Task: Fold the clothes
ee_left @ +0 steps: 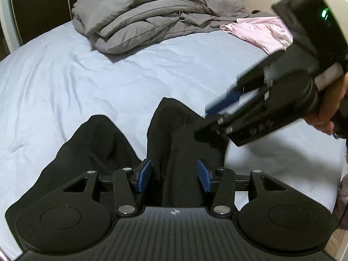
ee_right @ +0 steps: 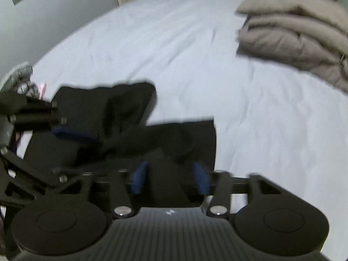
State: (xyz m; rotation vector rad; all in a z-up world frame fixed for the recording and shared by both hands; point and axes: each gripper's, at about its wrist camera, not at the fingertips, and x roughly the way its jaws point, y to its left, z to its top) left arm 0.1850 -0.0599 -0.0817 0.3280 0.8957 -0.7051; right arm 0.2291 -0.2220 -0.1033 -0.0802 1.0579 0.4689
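Observation:
A black garment point(ee_left: 102, 143) lies crumpled on the light blue bed sheet point(ee_left: 87, 76), with two lobes spread toward the far side. My left gripper point(ee_left: 174, 175) is open, its blue pads on either side of a raised fold of the black cloth. My right gripper point(ee_right: 169, 177) is also open, with black cloth point(ee_right: 178, 134) between its pads. The right gripper comes in from the right in the left wrist view point(ee_left: 214, 117), its tips at the garment's right lobe. The left gripper shows at the left in the right wrist view point(ee_right: 71, 133). The right wrist view is blurred.
A folded grey duvet point(ee_left: 141, 21) lies at the far side of the bed, also in the right wrist view point(ee_right: 300, 32). A pink garment point(ee_left: 263, 32) lies beside it at the far right. A wall and dark furniture stand behind the bed.

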